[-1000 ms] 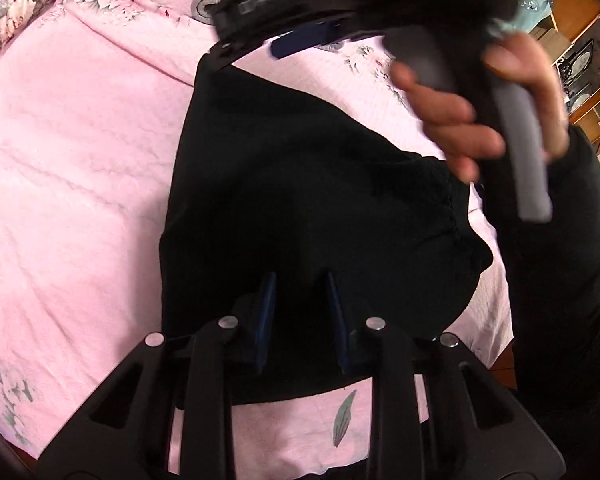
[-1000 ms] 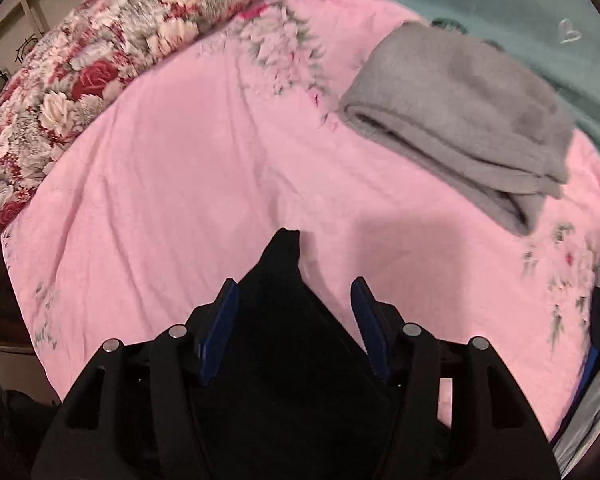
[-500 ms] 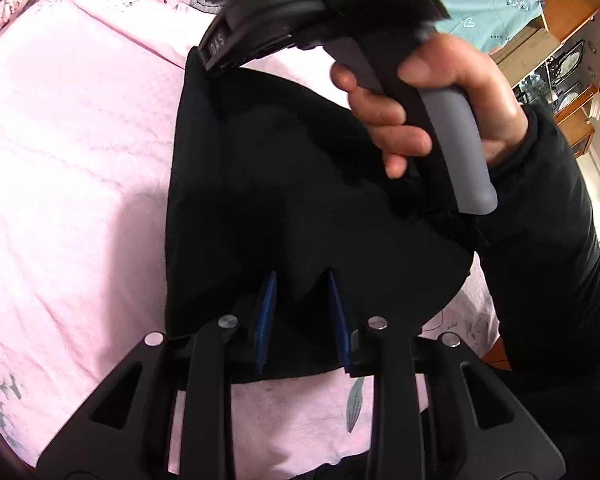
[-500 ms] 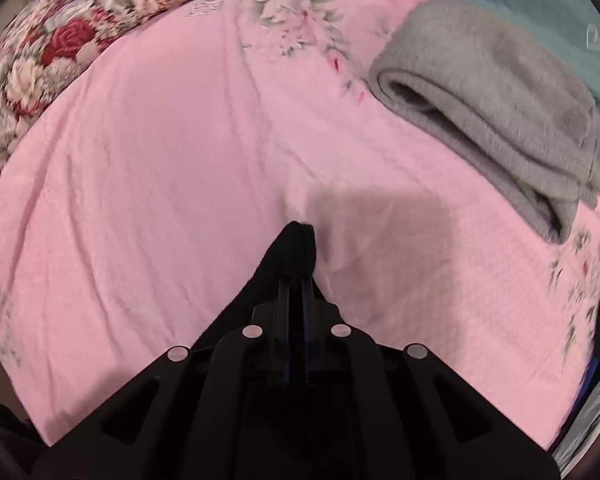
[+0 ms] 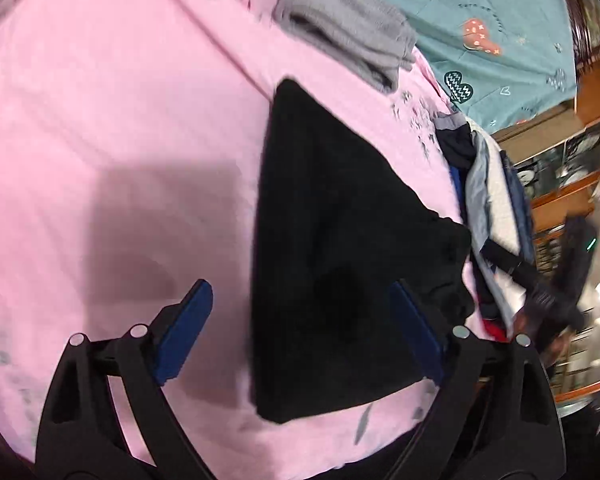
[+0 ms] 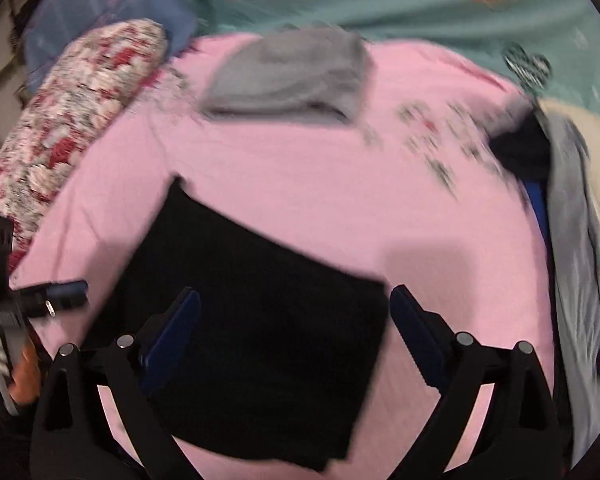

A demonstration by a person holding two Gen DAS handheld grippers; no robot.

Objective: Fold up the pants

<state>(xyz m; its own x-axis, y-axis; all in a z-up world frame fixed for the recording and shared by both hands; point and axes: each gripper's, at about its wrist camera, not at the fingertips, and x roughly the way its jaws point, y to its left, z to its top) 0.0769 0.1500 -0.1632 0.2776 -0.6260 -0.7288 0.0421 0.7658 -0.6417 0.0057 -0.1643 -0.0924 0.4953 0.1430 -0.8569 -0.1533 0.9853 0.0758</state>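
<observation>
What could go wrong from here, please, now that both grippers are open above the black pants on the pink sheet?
1. The black pants lie skewed, one edge bunched near the clothes pile; a further fold could come out crooked.
2. The left gripper and right gripper hang open and close together; they might collide.
3. The pants sit near the pink sheet edge and could slide off.

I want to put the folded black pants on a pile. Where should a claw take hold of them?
Probably the near short edge of the black pants, coming in low from the person's side. They lie flat on the pink sheet, and that edge is closest to the open right claw; pinch all its layers together.
</observation>
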